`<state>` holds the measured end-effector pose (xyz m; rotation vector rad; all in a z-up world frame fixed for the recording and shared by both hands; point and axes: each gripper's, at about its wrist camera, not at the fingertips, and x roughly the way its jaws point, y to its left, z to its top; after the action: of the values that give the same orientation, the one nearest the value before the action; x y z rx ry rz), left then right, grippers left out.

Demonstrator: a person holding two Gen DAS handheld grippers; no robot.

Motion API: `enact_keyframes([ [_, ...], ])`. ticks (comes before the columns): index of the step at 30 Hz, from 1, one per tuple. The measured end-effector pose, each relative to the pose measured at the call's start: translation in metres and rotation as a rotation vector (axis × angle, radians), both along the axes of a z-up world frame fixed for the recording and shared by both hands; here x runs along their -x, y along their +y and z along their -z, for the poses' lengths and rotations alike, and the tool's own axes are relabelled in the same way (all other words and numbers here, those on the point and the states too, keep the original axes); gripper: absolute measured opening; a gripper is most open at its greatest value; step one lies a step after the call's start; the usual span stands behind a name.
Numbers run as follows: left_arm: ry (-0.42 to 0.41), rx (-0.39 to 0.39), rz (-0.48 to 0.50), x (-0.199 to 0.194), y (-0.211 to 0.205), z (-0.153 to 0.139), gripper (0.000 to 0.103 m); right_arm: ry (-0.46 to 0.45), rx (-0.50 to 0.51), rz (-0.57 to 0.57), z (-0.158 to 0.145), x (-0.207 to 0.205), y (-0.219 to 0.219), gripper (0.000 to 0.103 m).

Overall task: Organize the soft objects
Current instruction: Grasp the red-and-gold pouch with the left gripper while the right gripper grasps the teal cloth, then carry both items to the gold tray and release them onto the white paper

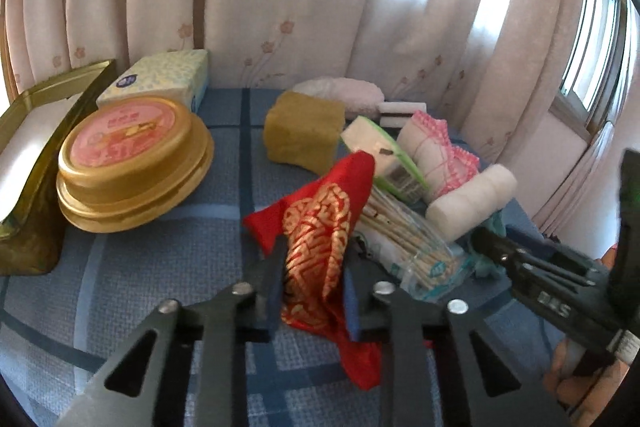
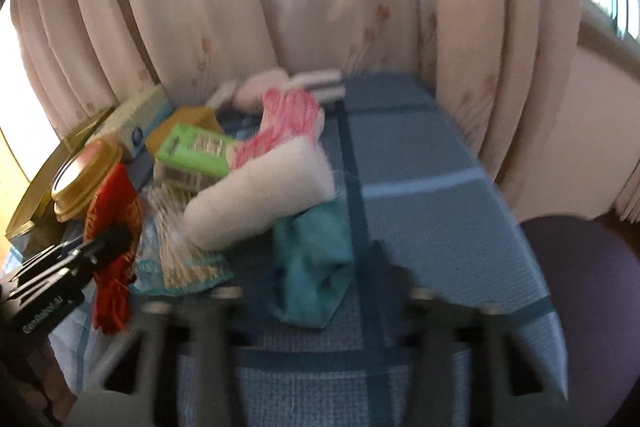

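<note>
A red cloth with gold pattern [image 1: 320, 227] lies on the blue checked tablecloth [image 1: 160, 267], and my left gripper [image 1: 312, 297] is shut on its near end, blue pads pressing both sides. In the blurred right wrist view a bunched teal cloth [image 2: 312, 251] stands between the fingers of my right gripper [image 2: 326, 263], which looks shut on it. The left wrist view shows that right gripper [image 1: 484, 243] at the right with its tips in the teal cloth [image 1: 498, 223]. The red cloth [image 2: 114, 195] and left gripper [image 2: 108, 243] show at the left.
Behind lie a white rolled towel [image 1: 472, 199], a pink-and-white cloth [image 1: 436, 151], a yellow sponge [image 1: 304, 131], a green pack [image 1: 384, 155] and a bag of cotton swabs [image 1: 404, 235]. At the left are a gold tin [image 1: 132, 163], tissue box [image 1: 160, 79] and gold tray [image 1: 40, 131]. Curtains hang behind.
</note>
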<state>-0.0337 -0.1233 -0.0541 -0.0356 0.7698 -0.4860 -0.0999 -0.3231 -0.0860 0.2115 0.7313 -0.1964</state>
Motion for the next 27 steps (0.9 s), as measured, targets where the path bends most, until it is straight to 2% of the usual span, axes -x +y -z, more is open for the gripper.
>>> enact_keyframes([
  [5, -0.037, 0.003, 0.029, 0.007, 0.005, -0.004, 0.017, -0.024, -0.048, 0.004, -0.002, 0.011, -0.003, 0.018],
  [7, -0.058, 0.018, 0.036, 0.010, 0.010, -0.009, 0.017, -0.055, -0.083, 0.015, -0.007, 0.022, -0.004, 0.017],
  [11, -0.096, 0.047, 0.046, 0.018, 0.021, -0.020, 0.017, -0.149, -0.089, 0.020, -0.027, 0.049, 0.008, 0.017],
  [16, -0.148, 0.075, 0.028, 0.025, 0.040, -0.034, 0.017, -0.295, -0.079, -0.041, -0.061, 0.066, 0.032, 0.017],
  [20, -0.195, 0.085, -0.012, 0.027, 0.062, -0.044, 0.017, -0.387, -0.064, -0.118, -0.082, 0.066, 0.063, 0.017],
  [27, -0.272, 0.057, -0.114, 0.018, 0.107, -0.057, 0.017, -0.438, -0.024, -0.204, -0.098, 0.037, 0.122, 0.017],
])
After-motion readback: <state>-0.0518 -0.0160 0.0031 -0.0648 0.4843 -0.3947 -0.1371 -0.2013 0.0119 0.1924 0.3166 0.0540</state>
